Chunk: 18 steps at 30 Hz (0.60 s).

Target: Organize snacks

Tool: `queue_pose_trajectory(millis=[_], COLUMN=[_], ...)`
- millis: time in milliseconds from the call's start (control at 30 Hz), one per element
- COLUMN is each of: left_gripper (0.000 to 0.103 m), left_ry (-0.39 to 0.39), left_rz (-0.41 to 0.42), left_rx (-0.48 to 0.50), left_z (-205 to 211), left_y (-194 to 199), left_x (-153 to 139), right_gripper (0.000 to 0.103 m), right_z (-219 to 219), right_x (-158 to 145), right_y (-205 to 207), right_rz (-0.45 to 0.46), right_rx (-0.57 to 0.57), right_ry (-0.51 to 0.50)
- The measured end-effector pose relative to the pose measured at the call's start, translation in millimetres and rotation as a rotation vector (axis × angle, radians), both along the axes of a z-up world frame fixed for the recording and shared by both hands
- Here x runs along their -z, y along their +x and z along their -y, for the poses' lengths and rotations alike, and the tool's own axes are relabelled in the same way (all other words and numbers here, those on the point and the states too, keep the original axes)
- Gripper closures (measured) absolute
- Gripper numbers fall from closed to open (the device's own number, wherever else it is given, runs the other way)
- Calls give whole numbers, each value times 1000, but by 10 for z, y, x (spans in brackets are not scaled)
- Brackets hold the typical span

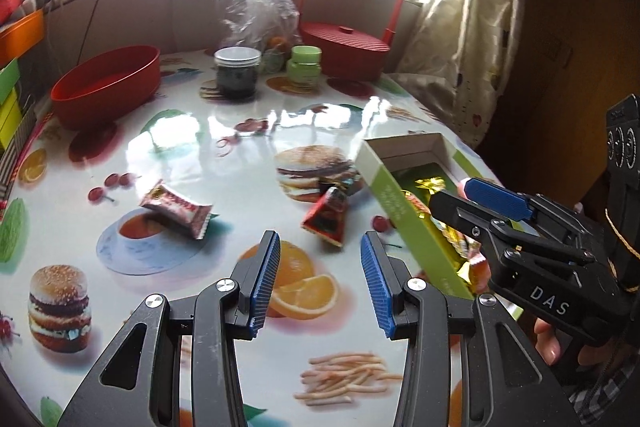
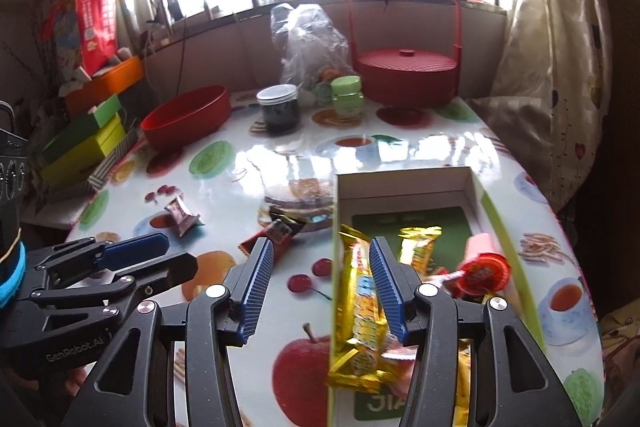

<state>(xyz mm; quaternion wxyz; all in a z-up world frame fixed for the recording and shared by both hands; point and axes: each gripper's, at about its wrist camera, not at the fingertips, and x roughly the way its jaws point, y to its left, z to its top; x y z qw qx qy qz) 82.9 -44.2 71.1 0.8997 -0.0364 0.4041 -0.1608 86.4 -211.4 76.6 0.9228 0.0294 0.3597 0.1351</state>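
A green-sided cardboard box (image 2: 404,183) lies open on the table's right side, with several gold-wrapped snacks (image 2: 362,303) and a red-and-pink sweet (image 2: 482,271) in it. My right gripper (image 2: 320,287) hovers open over the box's left wall, pressing on nothing. On the table left of the box lie a red triangular snack (image 1: 328,221) and a pink-and-silver wrapped snack (image 1: 176,211). My left gripper (image 1: 320,283) stands open and empty, just short of the red snack. In the left wrist view the right gripper (image 1: 452,195) reaches over the box (image 1: 384,183).
At the back of the printed tablecloth (image 1: 224,147) stand a red bowl (image 1: 108,83), a dark jar (image 1: 237,73), a green jar (image 1: 305,65), a clear plastic bag (image 1: 256,3) and a red lidded basket (image 1: 344,45). Green and yellow boxes (image 2: 84,143) are stacked left; a curtain (image 1: 472,39) hangs right.
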Motion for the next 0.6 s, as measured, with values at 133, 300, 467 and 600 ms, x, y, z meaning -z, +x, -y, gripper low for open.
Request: queue_pose_trajectory(millis=[133, 300, 467, 600], left_gripper=[59, 59, 60, 60], left_ry=[-1, 1, -1, -11], left_rz=[-8, -21, -36, -58], left_rx=[-34, -60, -104, -152], left_z=[-125, -243, -423, -578], left_y=[70, 144, 242, 336], left_x=[35, 85, 150, 225], right_gripper=[53, 53, 53, 53], right_z=[-95, -191, -267, -369], right_x=[47, 121, 181, 253], right_y=[92, 205, 301, 394], right_rz=[-15, -39, -63, -96], right_rx=[-8, -13, -19, -51], right_ry=[-5, -2, 1, 10])
